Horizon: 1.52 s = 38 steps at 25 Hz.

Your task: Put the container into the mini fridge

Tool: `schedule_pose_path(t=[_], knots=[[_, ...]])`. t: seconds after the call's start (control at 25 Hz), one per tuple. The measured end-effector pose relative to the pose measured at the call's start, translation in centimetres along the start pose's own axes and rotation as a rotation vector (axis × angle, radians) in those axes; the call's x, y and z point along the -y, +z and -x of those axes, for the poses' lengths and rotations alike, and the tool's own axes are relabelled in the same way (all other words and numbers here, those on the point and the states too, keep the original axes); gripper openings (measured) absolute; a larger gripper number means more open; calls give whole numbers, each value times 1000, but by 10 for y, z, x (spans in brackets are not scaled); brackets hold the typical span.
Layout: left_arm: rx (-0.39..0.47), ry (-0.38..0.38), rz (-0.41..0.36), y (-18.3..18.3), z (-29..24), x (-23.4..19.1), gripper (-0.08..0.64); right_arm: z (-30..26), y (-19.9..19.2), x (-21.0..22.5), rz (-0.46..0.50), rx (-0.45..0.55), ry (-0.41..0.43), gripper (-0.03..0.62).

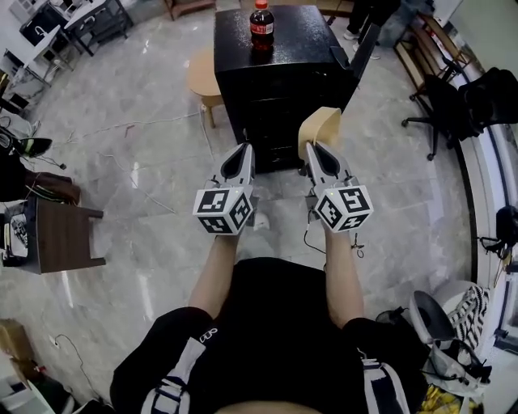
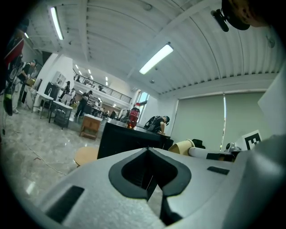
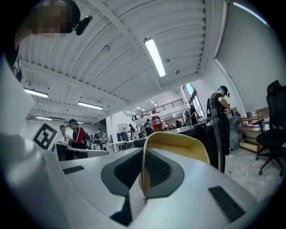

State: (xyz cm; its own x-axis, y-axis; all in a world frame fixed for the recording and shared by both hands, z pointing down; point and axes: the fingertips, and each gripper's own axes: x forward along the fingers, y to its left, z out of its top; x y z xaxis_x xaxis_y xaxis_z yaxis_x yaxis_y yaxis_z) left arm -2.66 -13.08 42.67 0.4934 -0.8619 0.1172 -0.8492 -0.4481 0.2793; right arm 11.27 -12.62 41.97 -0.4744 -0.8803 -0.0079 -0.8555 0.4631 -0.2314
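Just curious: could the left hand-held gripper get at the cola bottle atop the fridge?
Probably yes: the left hand-held gripper holds nothing, and the cola bottle stands alone on the mini fridge with nothing between.

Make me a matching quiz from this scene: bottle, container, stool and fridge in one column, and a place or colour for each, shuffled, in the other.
1. bottle
2. container
3. stool
4. fridge

A. black
B. gripped by the right gripper
C. on the floor beside the fridge
D. standing on top of the fridge

Pairs: 1-D, 2-B, 3-C, 4-A
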Motion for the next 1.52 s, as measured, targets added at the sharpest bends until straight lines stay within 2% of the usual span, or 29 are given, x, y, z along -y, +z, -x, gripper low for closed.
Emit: schedule_pose_path(t=[0.32, 0.6, 0.72, 0.96, 1.12, 1.28, 1.52], knots=[[-66, -34, 40, -11, -71, -38, 11, -60, -17, 33, 33, -83, -42, 20], [-90, -36, 78, -22, -104, -71, 11, -99, -39, 34, 150, -210, -23, 20], [-91, -25, 96, -24, -102, -82, 11, -116, -55, 24, 258, -316, 30, 20], [-48, 6, 91, -8, -97, -100, 11, -162, -83, 9, 591, -520, 199, 20], [-26, 47, 99, 0, -85, -119, 11, -203, -95, 19, 776, -601, 259, 20], [-11, 98, 99, 2, -76, -140, 11, -230, -112, 35, 848, -648, 253, 20], [15, 117, 75, 17, -76, -152, 11, -260, -128, 49, 869, -620, 190, 21]])
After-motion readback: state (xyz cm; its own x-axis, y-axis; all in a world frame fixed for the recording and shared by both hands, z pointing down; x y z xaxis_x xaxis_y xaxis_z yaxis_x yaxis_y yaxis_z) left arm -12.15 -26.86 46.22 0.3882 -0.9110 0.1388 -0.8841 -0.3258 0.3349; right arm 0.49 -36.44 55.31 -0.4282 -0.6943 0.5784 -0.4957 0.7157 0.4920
